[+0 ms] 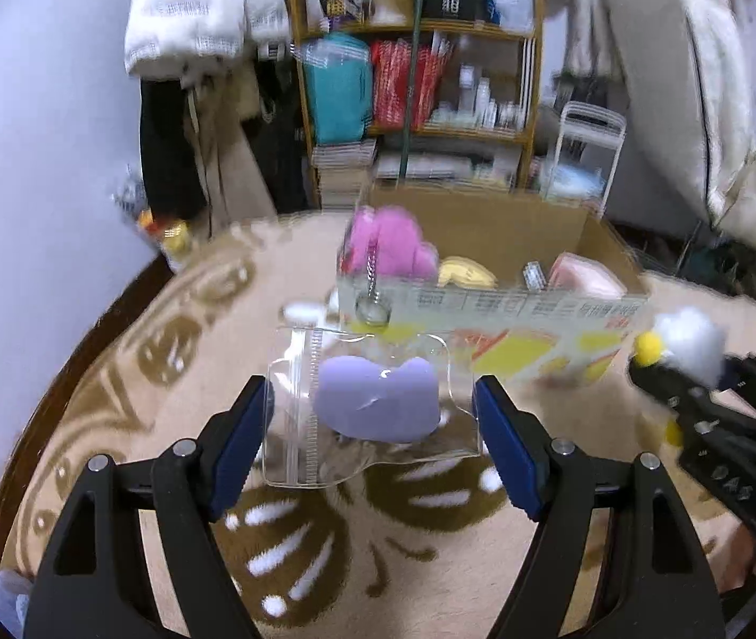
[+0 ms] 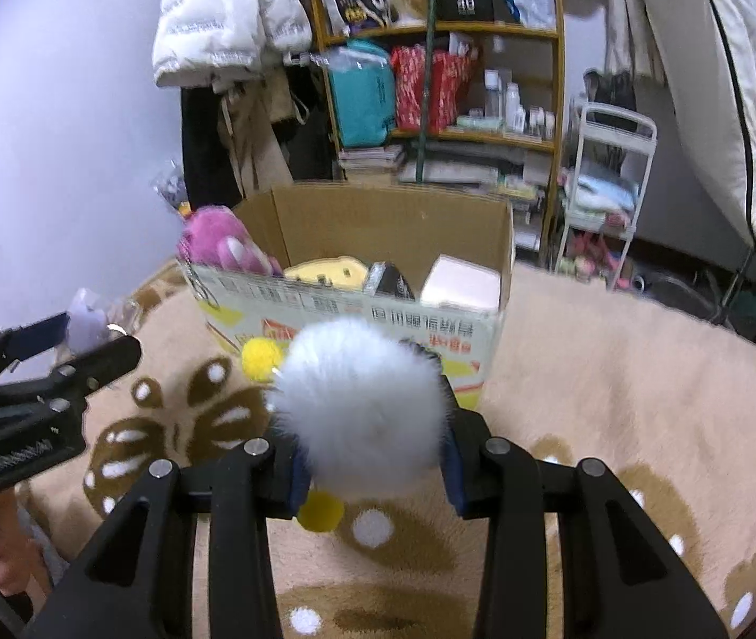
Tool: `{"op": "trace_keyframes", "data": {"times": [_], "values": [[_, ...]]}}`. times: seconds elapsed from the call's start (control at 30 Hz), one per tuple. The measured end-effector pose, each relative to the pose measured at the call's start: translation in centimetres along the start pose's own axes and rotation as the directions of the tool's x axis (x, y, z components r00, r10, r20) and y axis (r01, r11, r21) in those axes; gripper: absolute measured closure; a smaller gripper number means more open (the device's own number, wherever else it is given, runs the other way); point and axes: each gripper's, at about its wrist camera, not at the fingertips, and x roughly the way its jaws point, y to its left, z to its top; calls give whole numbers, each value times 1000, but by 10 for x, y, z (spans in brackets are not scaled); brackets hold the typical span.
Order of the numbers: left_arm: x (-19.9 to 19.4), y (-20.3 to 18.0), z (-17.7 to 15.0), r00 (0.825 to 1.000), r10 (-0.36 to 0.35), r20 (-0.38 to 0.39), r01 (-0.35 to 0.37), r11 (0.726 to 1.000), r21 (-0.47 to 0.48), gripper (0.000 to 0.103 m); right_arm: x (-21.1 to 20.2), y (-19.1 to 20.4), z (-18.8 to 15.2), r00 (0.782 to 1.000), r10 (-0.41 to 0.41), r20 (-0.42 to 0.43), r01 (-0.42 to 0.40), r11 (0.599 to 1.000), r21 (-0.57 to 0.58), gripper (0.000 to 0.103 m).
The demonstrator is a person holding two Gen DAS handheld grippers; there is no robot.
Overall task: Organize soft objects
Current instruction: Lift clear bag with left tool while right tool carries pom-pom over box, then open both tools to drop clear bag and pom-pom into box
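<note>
Left gripper (image 1: pixel 372 420): jaws clamp clear zip pouch with lilac soft piece (image 1: pixel 378 404), heading for printed cardboard box (image 1: pixel 490 319).
Right gripper (image 2: pixel 372 458): jaws squeeze fluffy white pompom with yellow balls (image 2: pixel 362 404), before that box.

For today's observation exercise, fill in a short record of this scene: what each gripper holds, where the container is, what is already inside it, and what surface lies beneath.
left gripper: shut on clear zip pouch containing a lilac soft shape
right gripper: shut on white fluffy pompom with small yellow pompoms attached
container: open cardboard box, ahead of both grippers
in box: pink plush, yellow soft item, pale pink block
surface: beige patterned rug
</note>
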Motion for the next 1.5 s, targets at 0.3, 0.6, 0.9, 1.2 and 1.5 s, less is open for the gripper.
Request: {"op": "trace_keyframes", "data": {"times": [0.3,0.6,0.9,1.2,1.5], "values": [[-46,6,24,979,-3,203,0,1000,17,27,-36,3,32,990,19,140,-14,999,-35,62],[-47,13,61,955,-67,290,59,998,37,27,-38,3,63,983,31,183,-13,995,-95,62],[-12,7,106,945,-34,324,13,998,68,27,-23,-9,107,972,64,228,-35,991,-132,62],[41,-6,113,960,-70,271,59,997,48,27,23,-27,119,969,122,215,-116,992,-39,61],[81,-28,114,978,-76,194,55,992,115,26,71,-49,101,981,150,122,-155,988,29,60]]}}
